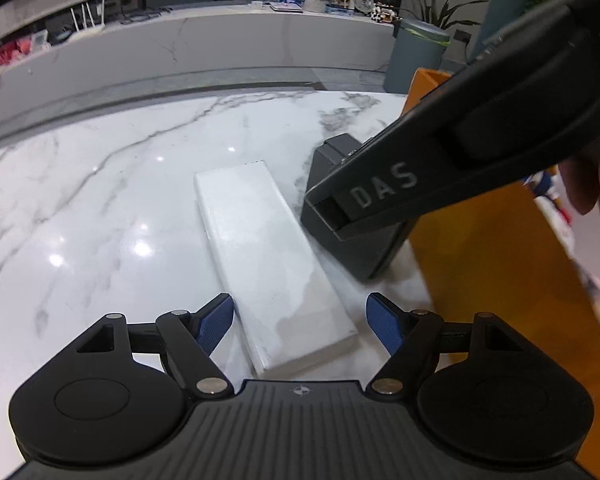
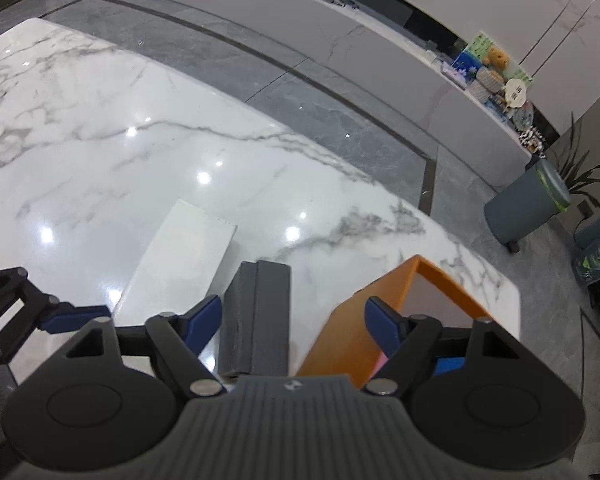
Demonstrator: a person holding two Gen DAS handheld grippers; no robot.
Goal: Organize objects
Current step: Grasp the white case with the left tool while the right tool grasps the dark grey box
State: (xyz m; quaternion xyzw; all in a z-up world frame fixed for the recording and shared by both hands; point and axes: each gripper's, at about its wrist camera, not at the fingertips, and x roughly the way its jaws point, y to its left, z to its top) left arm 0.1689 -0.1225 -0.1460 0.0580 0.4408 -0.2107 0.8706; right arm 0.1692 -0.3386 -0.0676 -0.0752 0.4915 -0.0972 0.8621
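A long flat white box lies on the marble table. My left gripper stands open, its blue pads on either side of the box's near end and clear of it. To the right of the white box stands a dark grey box, also seen as the dark grey box in the right wrist view. My right gripper is open around it; the left pad is close to its side and the right pad is well apart, over the orange bin. The white box lies to the left of it.
The orange bin stands open at the table's right end with colourful items inside. The right gripper's black housing hangs over the grey box. Beyond the table edge are grey floor, a grey waste bin, plants and a long cluttered counter.
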